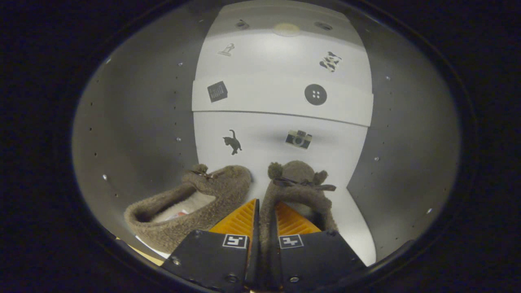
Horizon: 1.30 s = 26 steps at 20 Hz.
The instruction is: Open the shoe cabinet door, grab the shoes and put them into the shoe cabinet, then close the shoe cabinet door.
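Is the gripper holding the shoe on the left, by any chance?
No, the gripper pinches the right shoe; the left shoe lies free.

Inside a shoe cabinet, a home-style setup

White back panel [281, 81] dotted with small stickers: a cat [233, 142], a camera [298, 138], a button [315, 94]. Grey side walls [138, 122] carry rows of shelf-pin holes. Two fuzzy brown slippers [191, 203] sit on the white floor [354, 228], household storage rather than workshop or lab.
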Available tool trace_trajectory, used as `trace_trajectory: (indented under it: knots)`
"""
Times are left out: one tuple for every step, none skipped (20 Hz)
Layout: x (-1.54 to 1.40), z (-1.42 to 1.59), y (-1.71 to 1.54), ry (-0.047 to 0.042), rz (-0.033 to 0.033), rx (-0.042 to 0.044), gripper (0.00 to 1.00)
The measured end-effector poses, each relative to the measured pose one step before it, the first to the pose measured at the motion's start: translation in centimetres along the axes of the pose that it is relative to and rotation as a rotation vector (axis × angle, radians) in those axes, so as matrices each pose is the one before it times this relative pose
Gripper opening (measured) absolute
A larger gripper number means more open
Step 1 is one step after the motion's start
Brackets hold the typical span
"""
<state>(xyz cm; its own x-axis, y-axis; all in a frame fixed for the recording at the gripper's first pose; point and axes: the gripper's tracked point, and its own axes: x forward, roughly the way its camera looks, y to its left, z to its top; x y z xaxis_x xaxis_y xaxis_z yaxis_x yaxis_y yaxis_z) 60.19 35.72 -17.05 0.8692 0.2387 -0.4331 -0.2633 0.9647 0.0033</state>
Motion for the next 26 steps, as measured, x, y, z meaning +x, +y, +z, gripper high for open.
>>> trace_trajectory:
  knots:
    - [-0.019,0.031,0.159,-0.0057,0.0082,0.01514,0.18]
    - [-0.182,0.052,0.243,0.00011,0.01015,0.00798,0.2]
    - [-0.32,0.153,-0.178,-0.0013,-0.01829,-0.0078,0.23]
    - [-0.658,0.216,-0.328,-0.00727,-0.01801,-0.0107,0.37]
    - [-0.841,0.368,0.052,-0.00673,-0.0044,-0.00061,0.51]
    - [-0.784,0.147,0.045,-0.01048,0.00526,0.00929,0.59]
    - [-0.93,0.143,0.371,-0.00245,0.01346,0.00072,0.67]
    - [-0.992,-0.04,0.054,-0.00026,-0.001,0.00072,0.75]
    - [-0.96,-0.239,0.061,-0.00095,-0.00762,-0.00486,0.83]
    - [-1.26,0.003,0.164,-0.00788,-0.00477,-0.00933,0.83]
    - [-1.35,0.015,0.236,-0.01452,-0.00676,-0.00567,0.83]
    - [-1.593,-0.109,0.305,-0.01056,-0.0066,-0.00099,0.83]
    - [-1.853,-0.103,0.451,-0.01229,0.00214,-0.00421,0.84]
    - [-1.967,-0.095,0.505,-0.00965,-0.0029,-0.0061,0.85]
    - [-2.085,-0.136,0.433,-0.00992,0.00209,-0.00293,0.86]
    - [-2.139,-0.065,0.76,-0.00897,0.00969,-0.00644,0.9]
    - [-2.227,0.019,0.575,-0.01402,0.00611,-0.00324,0.95]
    - [-2.307,0.187,0.682,-0.01388,0.01268,-0.01075,0.97]
    - [-2.32,0.517,0.846,-0.02767,0.01437,-0.0066,0.97]
    - [-2.33,0.731,0.7,-0.03053,0.01389,-0.00549,0.97]
    - [-2.463,0.629,0.449,-0.02218,0.0076,-0.01885,0.97]
    - [-2.38,0.831,0.026,-0.03341,-0.01095,-0.01295,0.98]
    - [-2.529,0.634,-0.144,-0.02243,-0.01499,-0.01233,0.99]
    - [-2.614,0.739,-0.266,-0.02189,-0.0142,-0.01434,1.0]
    - [-2.644,0.623,-0.704,-0.01668,-0.02571,-0.01721,1.0]
    - [-2.528,0.839,-0.924,-0.02282,-0.02912,-0.01855,1.0]
